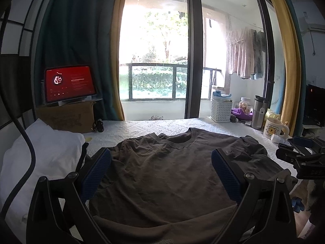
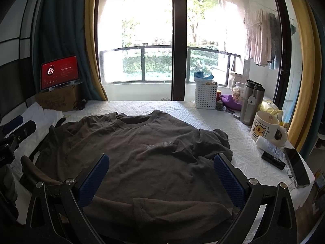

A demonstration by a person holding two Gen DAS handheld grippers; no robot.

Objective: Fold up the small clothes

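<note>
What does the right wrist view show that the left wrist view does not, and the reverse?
Only the right wrist view shows the smartphone at the bed's right edge, the black tube beside it, and the open right gripper head-on.

Only the left wrist view shows the blue slippers on the floor and the open left gripper head-on.

Both show the dark brown T-shirt spread flat, the red-screened tablet, the white basket, the steel tumbler and the bear mug.

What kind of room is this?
Most likely a bedroom at home: a dark T-shirt lies spread on a white-quilted bed beside a pillow, with a cartoon mug near the balcony window.
</note>
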